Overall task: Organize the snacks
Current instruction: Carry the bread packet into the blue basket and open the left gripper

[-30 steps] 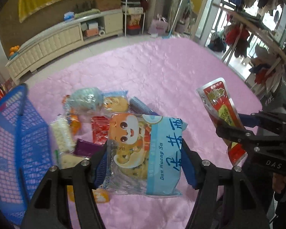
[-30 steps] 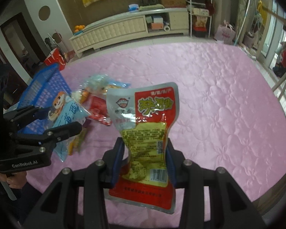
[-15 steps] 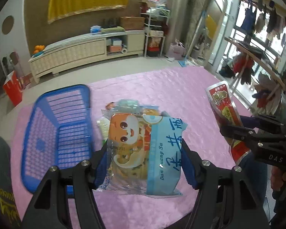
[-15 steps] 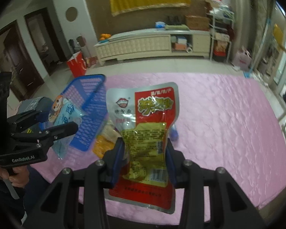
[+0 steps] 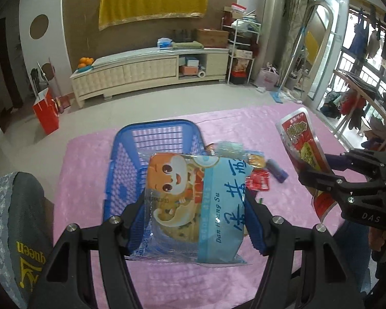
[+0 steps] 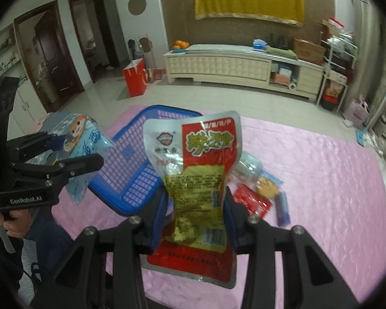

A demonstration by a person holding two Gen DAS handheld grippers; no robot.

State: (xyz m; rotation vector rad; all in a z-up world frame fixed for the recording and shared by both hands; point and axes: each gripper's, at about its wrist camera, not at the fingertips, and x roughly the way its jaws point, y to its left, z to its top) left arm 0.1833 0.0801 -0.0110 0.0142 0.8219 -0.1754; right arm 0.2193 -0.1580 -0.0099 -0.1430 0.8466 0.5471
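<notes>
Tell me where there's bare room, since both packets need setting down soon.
The blue basket looks empty on the part of its floor that shows. The pink cover is bare to the right of the loose snack pile and along the near edge. It is crowded just right of the basket, where the red sachet and purple packet lie.

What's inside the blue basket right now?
The blue basket shows only bare mesh floor where visible. In both views its near part is hidden behind the blue packet and red packet, so that part can't be checked.
</notes>
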